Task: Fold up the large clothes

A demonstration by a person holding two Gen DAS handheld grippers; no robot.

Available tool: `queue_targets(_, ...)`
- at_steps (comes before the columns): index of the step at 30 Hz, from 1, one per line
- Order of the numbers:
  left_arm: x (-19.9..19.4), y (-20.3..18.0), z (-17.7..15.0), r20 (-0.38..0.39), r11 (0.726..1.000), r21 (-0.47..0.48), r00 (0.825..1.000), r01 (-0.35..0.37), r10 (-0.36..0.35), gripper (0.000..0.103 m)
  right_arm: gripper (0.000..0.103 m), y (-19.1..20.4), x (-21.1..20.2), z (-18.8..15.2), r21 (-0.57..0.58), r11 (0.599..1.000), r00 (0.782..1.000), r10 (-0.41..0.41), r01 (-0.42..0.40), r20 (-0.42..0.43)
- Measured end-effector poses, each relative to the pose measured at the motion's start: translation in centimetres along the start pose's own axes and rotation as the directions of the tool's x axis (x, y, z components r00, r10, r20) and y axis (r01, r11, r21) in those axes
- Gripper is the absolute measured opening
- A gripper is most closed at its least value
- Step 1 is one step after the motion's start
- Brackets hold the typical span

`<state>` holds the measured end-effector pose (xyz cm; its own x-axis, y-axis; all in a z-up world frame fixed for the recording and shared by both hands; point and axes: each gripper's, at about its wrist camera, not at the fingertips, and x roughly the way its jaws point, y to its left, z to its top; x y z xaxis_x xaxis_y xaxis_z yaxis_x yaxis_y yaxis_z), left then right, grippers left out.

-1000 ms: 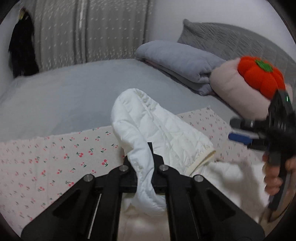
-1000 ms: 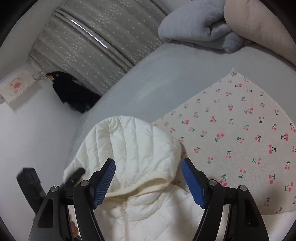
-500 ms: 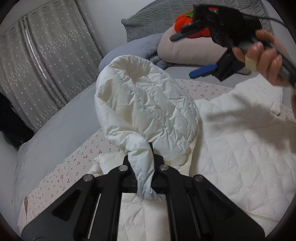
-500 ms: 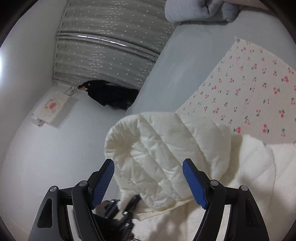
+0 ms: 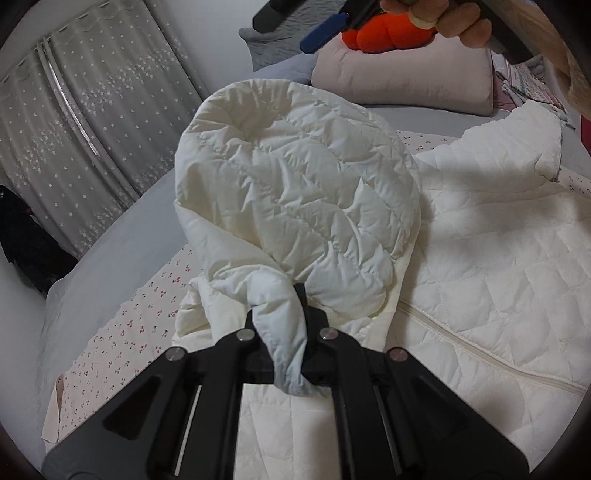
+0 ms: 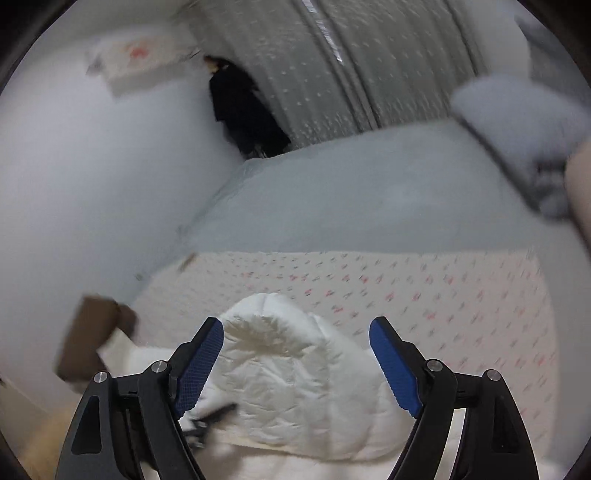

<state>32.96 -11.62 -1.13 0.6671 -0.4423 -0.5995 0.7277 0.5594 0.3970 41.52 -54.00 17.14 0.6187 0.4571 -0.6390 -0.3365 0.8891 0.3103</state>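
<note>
A white quilted hooded jacket lies zipped on a cherry-print sheet on the bed. My left gripper is shut on the bunched edge of the jacket's hood, which stands up puffed over the jacket's chest. In the right wrist view the same hood sits below and beyond my right gripper; its jaws are opening wide, blue pads apart, nothing pressed between them. The right gripper also shows at the top of the left wrist view, held by a hand above the bed.
A pink pillow with an orange pumpkin cushion lies at the bed's head, a grey folded duvet beside it. Grey dotted curtains and dark hanging clothes stand beyond the bed. A brown box sits left.
The left gripper swung the hood over the jacket's body and rolled. The right gripper rose away from the hood, rolled level, and its jaws spread a little wider.
</note>
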Motion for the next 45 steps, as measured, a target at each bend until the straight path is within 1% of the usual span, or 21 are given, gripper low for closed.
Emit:
queue_targets(2,0.1,0.2,-0.2,-0.003,1.0,0.008,1.0,-0.006,0.006,0.007,0.087,1.6,1.5,0.4,-0.185,0.982,0.996,-0.061,0.049,-0.057)
queue_targets(6,0.6,0.7,-0.4,-0.013,1.0,-0.002,1.0,-0.008,0.008,0.007,0.086,2.3,6.5,0.8,-0.331,0.94,0.961,-0.163,0.083,-0.224)
queue_targets(7,0.9,0.8,-0.3,-0.018,1.0,-0.011,1.0,-0.012,0.012,0.007,0.081,2.2,7.6,0.9,-0.34,0.935,0.951,-0.191,0.101,-0.244)
queue_targets(8,1.1,1.1,-0.2,-0.027,1.0,-0.025,1.0,-0.017,0.016,0.008,0.064,2.0,8.6,0.9,-0.324,0.94,0.943,-0.201,0.109,-0.266)
queue_targets(9,1.4,1.3,-0.1,-0.037,0.999,-0.044,0.999,-0.029,0.027,0.013,0.005,1.9,9.2,0.9,-0.304,0.948,0.939,-0.183,0.09,-0.292)
queue_targets(10,1.6,1.9,0.1,-0.053,0.996,-0.072,0.998,-0.046,0.042,0.016,0.006,2.0,10.1,1.0,-0.302,0.948,0.931,-0.193,0.096,-0.311)
queue_targets(11,1.7,2.8,0.3,-0.062,0.991,-0.118,0.997,-0.058,0.051,0.016,0.006,2.6,10.2,0.8,-0.333,0.929,0.934,-0.252,0.16,-0.255)
queue_targets(13,1.0,4.7,0.5,-0.046,0.968,-0.245,0.998,-0.047,0.037,0.017,0.005,3.6,8.2,0.4,-0.344,0.917,0.951,-0.267,0.201,-0.156)
queue_targets(17,-1.8,7.1,0.6,0.071,0.893,-0.44,0.995,0.1,-0.076,0.017,0.005,6.0,3.2,0.4,-0.344,0.898,0.962,-0.259,0.274,0.091)
queue_targets(19,-2.9,7.2,0.5,0.117,0.863,-0.481,0.987,0.153,-0.11,0.018,0.005,7.4,1.3,-0.5,-0.386,0.861,0.942,-0.275,0.33,0.193)
queue_targets(22,-3.4,7.8,-0.7,0.145,0.769,-0.582,0.965,0.263,-0.22,0.024,0.005,9.5,-1.0,-3.3,-0.464,0.798,0.918,-0.277,0.385,0.285)
queue_targets(24,-3.5,8.1,-1.8,0.14,0.718,-0.636,0.958,0.281,-0.251,0.025,0.005,10.5,-2.2,-6.2,-0.503,0.763,0.909,-0.277,0.405,0.312)
queue_targets(27,-4.2,8.1,-4.0,0.124,0.677,-0.686,0.96,0.267,-0.252,0.032,0.006,11.3,-3.4,-11.5,-0.562,0.729,0.918,-0.27,0.391,0.289)
queue_targets(29,-4.6,8.2,-5.9,0.125,0.625,-0.725,0.948,0.289,-0.293,0.052,0.007,11.9,-3.5,-15.7,-0.624,0.679,0.923,-0.284,0.386,0.262)
queue_targets(30,-4.5,8.2,-6.8,0.125,0.591,-0.747,0.937,0.306,-0.327,0.069,0.007,12.0,-3.4,-18.0,-0.662,0.655,0.93,-0.295,0.365,0.221)
queue_targets(32,-4.1,7.8,-8.3,0.132,0.521,-0.784,0.91,0.338,-0.393,0.079,0.009,12.1,-2.6,-22.2,-0.718,0.613,0.933,-0.33,0.329,0.146)
queue_targets(34,-3.3,7.7,-9.6,0.133,0.447,-0.824,0.885,0.349,-0.446,0.081,0.013,11.5,-1.7,-24.9,-0.735,0.617,0.933,-0.355,0.28,0.057)
queue_targets(38,-2.1,7.7,-10.9,0.16,0.291,-0.892,0.843,0.347,-0.514,0.083,0.022,10.2,-1.6,-26.9,-0.683,0.717,0.934,-0.324,0.139,-0.15)
queue_targets(40,-1.9,7.1,-11.0,0.15,0.265,-0.906,0.835,0.33,-0.529,0.084,0.049,10.0,-2.8,-26.8,-0.637,0.769,0.941,-0.259,0.064,-0.217)
queue_targets(43,-0.7,7.1,-11.0,0.128,0.233,-0.925,0.822,0.301,-0.555,0.084,0.066,8.7,-5.7,-25.4,-0.528,0.849,0.967,-0.132,-0.004,-0.22)
queue_targets(45,0.5,7.0,-10.9,0.13,0.197,-0.938,0.815,0.286,-0.564,0.084,0.07,6.0,-6.8,-22.9,-0.378,0.925,0.975,-0.046,-0.041,-0.217)
